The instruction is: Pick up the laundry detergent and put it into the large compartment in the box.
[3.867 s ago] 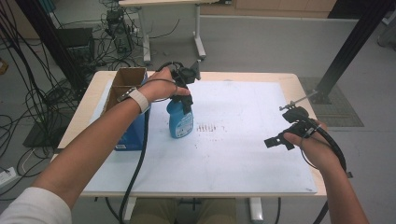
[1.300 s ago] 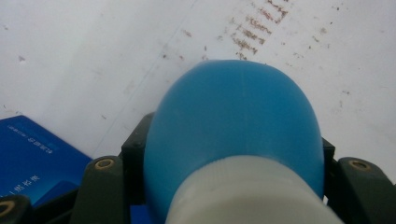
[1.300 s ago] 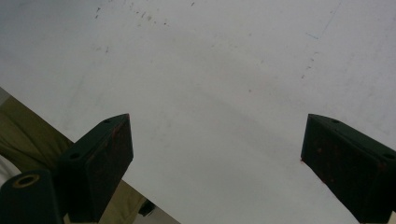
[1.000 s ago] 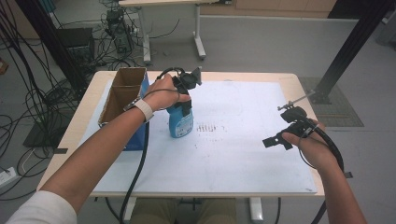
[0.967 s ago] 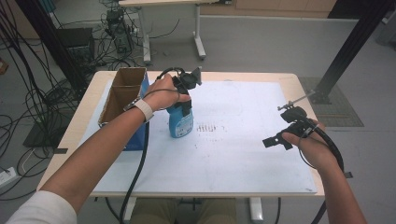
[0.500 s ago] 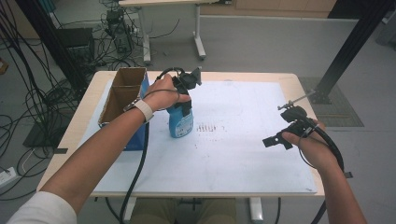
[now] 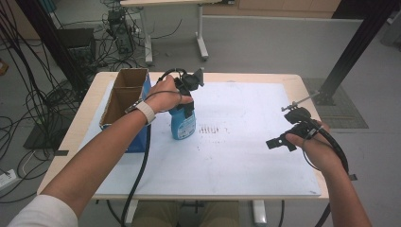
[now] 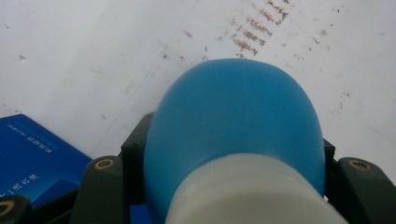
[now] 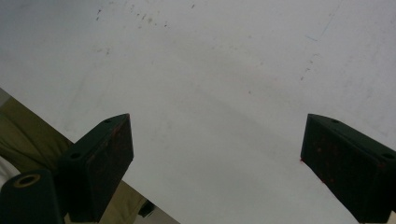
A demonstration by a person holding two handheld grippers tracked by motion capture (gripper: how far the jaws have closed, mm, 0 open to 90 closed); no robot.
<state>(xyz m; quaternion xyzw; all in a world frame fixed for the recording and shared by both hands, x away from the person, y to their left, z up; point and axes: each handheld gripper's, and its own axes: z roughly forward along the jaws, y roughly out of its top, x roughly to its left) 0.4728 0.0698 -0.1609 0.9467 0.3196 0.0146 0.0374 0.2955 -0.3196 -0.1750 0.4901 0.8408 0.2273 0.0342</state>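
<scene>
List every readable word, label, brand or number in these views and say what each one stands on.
Blue plastic bottle: its pale label print is too small to read.
Blue-sided cardboard box: pale lines of characters on its blue face, too blurred to read.
White table sheet: rows of small dark marks, not legible as words.
No text can be quoted.

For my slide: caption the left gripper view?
Left gripper clamps blue plastic bottle above the white table.
</scene>
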